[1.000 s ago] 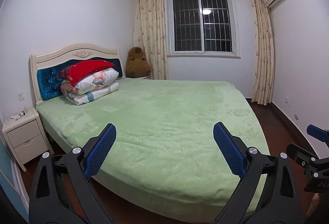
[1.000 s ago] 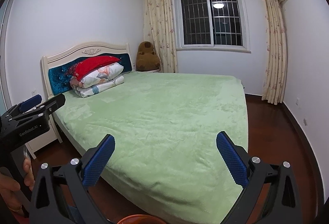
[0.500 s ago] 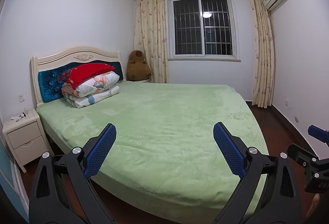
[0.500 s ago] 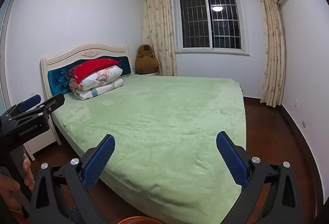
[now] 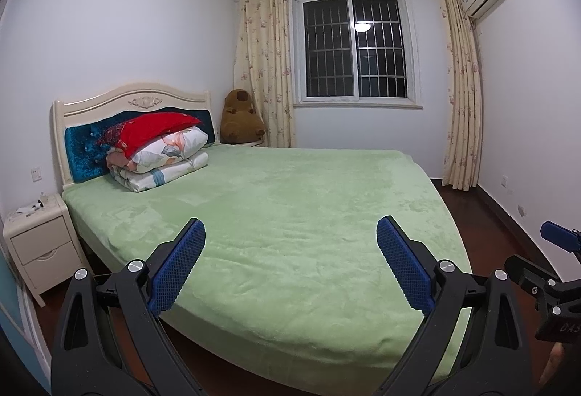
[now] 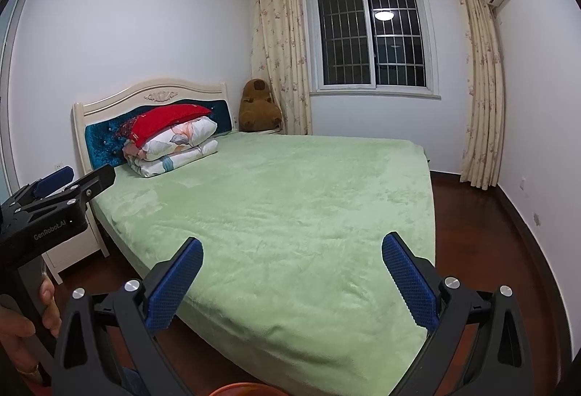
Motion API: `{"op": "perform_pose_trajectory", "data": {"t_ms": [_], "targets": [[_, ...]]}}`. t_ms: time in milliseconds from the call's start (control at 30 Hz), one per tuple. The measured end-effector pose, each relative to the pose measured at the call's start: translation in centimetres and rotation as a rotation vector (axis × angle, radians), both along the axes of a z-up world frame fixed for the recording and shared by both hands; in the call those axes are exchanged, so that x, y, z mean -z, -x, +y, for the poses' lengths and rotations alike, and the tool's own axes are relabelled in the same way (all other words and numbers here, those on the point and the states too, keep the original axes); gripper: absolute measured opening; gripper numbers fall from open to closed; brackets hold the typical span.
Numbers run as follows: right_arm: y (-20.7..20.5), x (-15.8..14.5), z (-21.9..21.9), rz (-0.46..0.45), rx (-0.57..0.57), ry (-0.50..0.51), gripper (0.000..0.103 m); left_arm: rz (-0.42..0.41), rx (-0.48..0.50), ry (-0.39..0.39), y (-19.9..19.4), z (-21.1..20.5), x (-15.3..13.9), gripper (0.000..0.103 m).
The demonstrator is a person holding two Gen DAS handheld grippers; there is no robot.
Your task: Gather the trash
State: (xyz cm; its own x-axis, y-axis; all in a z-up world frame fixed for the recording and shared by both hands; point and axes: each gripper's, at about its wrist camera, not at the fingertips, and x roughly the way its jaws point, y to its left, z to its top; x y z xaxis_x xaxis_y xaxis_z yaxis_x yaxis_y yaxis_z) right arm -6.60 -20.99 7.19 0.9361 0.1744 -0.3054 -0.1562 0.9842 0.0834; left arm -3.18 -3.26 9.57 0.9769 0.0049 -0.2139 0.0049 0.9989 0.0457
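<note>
Each black plastic two-finger tool (image 5: pixel 290 265) carries blue ridged pads (image 5: pixel 176 265) and silver screws. The left tool (image 6: pixel 47 214) reads "GenRobot.AI". A ring circles one bare finger (image 6: pixel 31 370).

Both wrist cams sit near the bed's (image 5: pixel 290 214) foot corner, facing the headboard (image 6: pixel 152 98) and window (image 5: pixel 357 45), sharing nearly the whole room.

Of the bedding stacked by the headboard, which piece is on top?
The red pillow. It lies over the two floral folded quilts and is the only plain, solid-coloured piece in the stack.
</note>
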Motion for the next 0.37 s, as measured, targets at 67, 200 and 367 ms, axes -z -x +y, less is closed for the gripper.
{"op": "perform_pose_trajectory", "data": {"t_ms": [67, 200, 367], "targets": [[0.03, 0.01, 0.07, 0.002, 0.002, -0.002, 0.097, 0.002, 0.000, -0.001, 0.00, -0.01, 0.02, 0.093], [-0.01, -0.05, 0.14, 0.002, 0.003, 0.001, 0.097, 0.005, -0.003, 0.007, 0.13, 0.02, -0.09, 0.093], [-0.05, -0.05, 0.09, 0.003, 0.001, -0.003, 0.097, 0.007, 0.000, 0.006, 0.21, 0.08, -0.15, 0.093]]}}
